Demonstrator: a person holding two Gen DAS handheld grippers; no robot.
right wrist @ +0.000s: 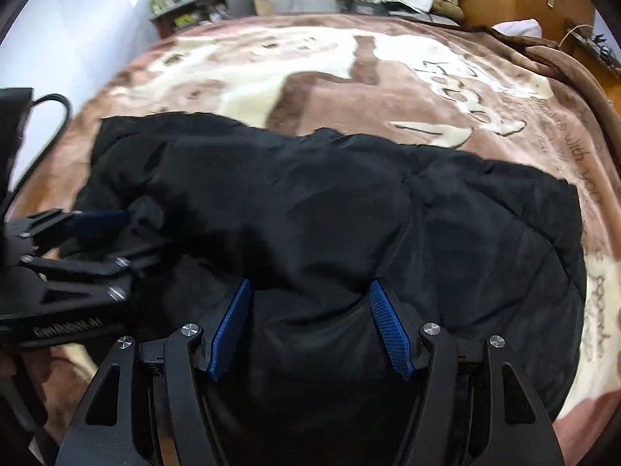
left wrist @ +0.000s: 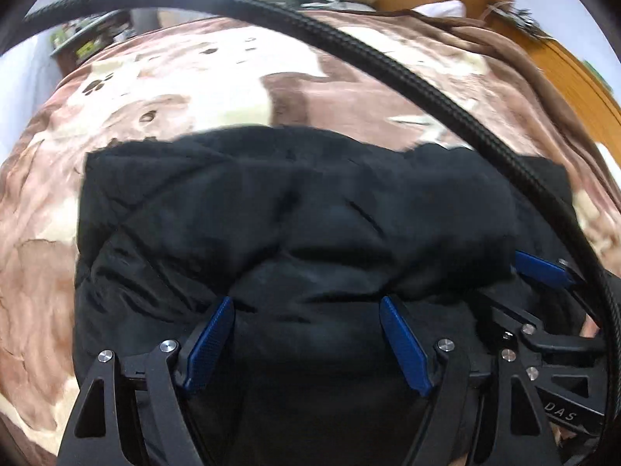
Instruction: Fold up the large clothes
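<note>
1. 1 black quilted coat [left wrist: 310, 213] lies bunched in a rough block on the near part of the bed, on a brown-and-cream blanket [left wrist: 155, 89].
2. It looks puffy, soft and limp, with a slick shell. It would likely sag when lifted and spring back out of a crease, so each fold probably needs pressing flat.
3. The best hold seems to be a hem or corner where the layers are thin, such as the far left corner, not the thick padded middle.
4. The left tongs [left wrist: 306, 341] are spread wide above the near edge of the coat. Fabric shows between the blue pads [left wrist: 209, 341], but they do not press on it.
5. The right tongs [right wrist: 310, 326] likewise stand parted over the coat, released, gripping nothing.
6. Count: 1 coat, 1 blanket, 2 tongs, 1 black cable [left wrist: 388, 54] arcing across the left wrist view.
</note>
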